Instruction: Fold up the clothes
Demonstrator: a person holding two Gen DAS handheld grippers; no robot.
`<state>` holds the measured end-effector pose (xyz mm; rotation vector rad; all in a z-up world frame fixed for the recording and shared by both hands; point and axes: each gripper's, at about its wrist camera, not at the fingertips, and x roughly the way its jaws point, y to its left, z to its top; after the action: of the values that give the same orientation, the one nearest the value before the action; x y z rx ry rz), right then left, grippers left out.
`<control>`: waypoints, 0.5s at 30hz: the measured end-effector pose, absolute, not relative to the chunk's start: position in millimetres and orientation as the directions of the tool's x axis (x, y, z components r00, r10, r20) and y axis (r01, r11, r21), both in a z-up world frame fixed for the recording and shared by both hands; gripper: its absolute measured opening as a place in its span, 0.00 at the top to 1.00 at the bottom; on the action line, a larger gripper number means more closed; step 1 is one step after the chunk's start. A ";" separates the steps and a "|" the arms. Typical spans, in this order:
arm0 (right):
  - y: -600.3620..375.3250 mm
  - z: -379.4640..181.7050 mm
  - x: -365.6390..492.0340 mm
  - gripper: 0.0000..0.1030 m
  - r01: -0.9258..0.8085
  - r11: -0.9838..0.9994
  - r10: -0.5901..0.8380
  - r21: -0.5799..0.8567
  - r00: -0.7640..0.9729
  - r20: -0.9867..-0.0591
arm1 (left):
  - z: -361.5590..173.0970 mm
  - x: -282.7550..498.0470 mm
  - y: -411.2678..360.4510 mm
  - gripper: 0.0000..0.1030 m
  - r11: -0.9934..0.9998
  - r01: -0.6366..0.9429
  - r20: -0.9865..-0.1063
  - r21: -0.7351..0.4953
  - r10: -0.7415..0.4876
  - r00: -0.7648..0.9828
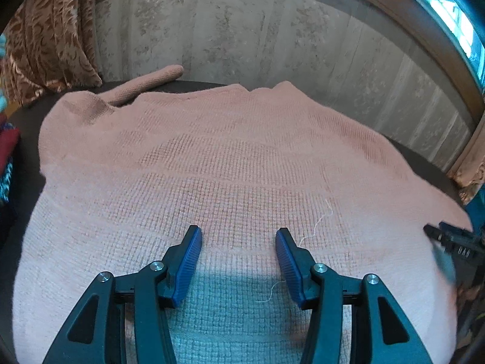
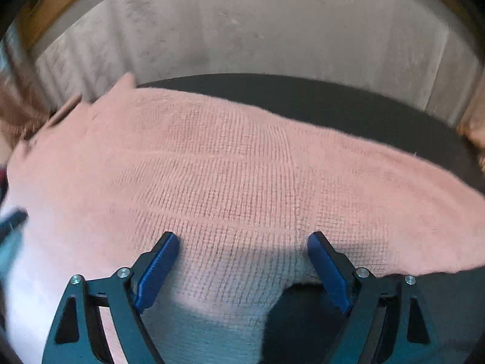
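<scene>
Left wrist view alone shows the pink sweater's (image 1: 230, 157) sleeve (image 1: 145, 83); both grippers (image 1: 239, 236) (image 2: 243, 241) gape wide, empty.

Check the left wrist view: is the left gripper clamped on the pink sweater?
No. The left gripper is open, its blue fingers spread apart above the pink sweater.

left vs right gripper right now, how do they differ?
The left gripper hovers over the middle of the pink sweater, with knit under both fingers; the right gripper sits at the sweater's near edge, its right finger by the dark surface. The right gripper's fingers stand wider apart than the left's. Shared: both open, empty, blue pads.
</scene>
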<state>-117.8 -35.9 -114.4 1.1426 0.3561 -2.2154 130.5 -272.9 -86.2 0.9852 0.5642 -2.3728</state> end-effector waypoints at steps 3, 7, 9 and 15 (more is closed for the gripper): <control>-23.2 -116.3 -116.8 0.10 0.614 -0.787 -0.397 0.057 -0.435 -0.808 | -83.8 132.6 -272.8 0.50 -0.794 0.573 -0.744 -0.202 -0.256 -0.617; -39.4 -103.8 -122.4 0.10 0.622 -0.779 -0.426 0.082 -0.427 -0.798 | -69.7 127.1 -296.1 0.50 -0.792 0.536 -0.752 -0.292 -0.156 -0.640; -52.2 -94.0 -126.7 0.10 0.632 -0.767 -0.466 0.115 -0.424 -0.776 | -58.6 113.9 -317.5 0.51 -0.788 0.529 -0.740 -0.313 -0.146 -0.656; -113.2 -87.5 -132.0 0.08 0.718 -0.662 -0.596 0.216 -0.330 -0.732 | -28.5 44.9 -374.5 0.47 -0.833 0.466 -0.727 -0.299 -0.118 -0.677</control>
<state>-132.0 -113.2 -87.5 1.0452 0.1851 -2.0507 44.9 -374.5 -28.5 1.0442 0.6764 -2.5197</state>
